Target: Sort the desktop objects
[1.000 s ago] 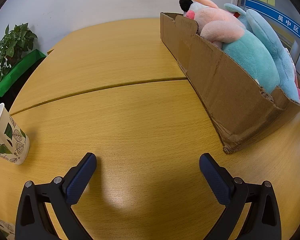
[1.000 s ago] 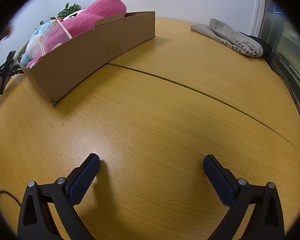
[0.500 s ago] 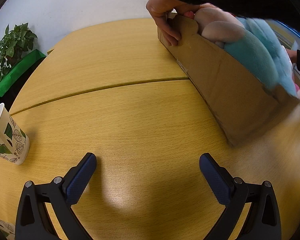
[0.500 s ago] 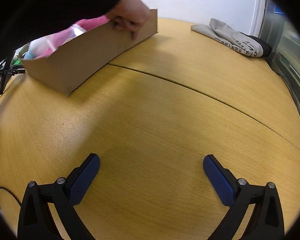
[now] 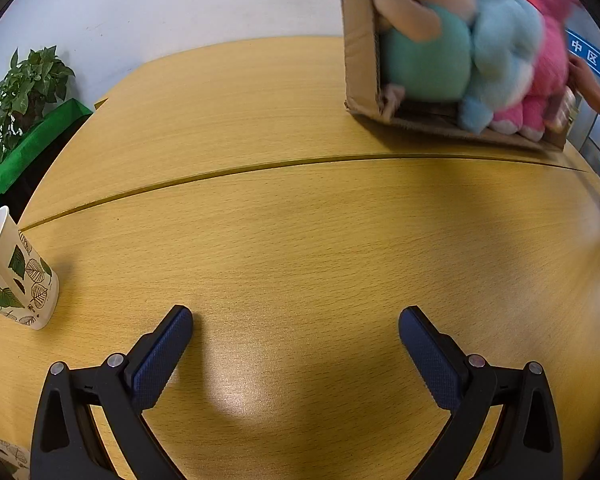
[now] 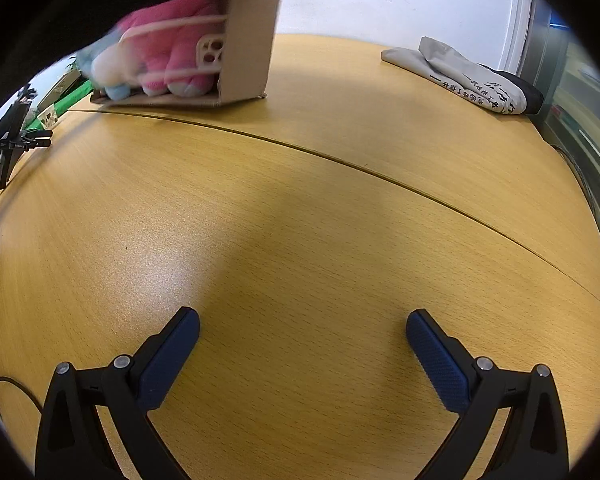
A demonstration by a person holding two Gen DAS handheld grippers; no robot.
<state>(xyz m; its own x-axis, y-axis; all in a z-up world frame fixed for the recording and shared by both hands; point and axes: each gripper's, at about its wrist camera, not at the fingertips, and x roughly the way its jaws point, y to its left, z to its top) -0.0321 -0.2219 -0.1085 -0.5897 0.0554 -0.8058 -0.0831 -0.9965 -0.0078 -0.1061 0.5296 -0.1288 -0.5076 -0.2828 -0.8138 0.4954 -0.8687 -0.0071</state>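
Note:
A cardboard box (image 5: 360,36) stands tipped on its long side at the far edge of the wooden table (image 5: 284,240), its opening facing me. Plush toys fill it: a teal one (image 5: 424,56), a light blue one (image 5: 500,60) and a pink one (image 5: 544,60). A person's hand (image 5: 588,80) holds its right end. In the right wrist view the box (image 6: 248,36) is blurred, with the pink plush (image 6: 168,52) and a pale phone case (image 6: 210,54) inside. My left gripper (image 5: 296,334) and right gripper (image 6: 302,334) rest low over bare table, both open, nothing between their fingers.
A paper cup (image 5: 16,276) with a leaf print stands at the table's left edge. A potted plant (image 5: 24,88) and green cloth lie beyond it. Folded grey socks (image 6: 464,76) lie at the far right. A black clamp stand (image 6: 12,148) sits at the left rim.
A person's hands took the box and tipped it up onto its side, turning its opening toward me. Both grippers stayed still and open.

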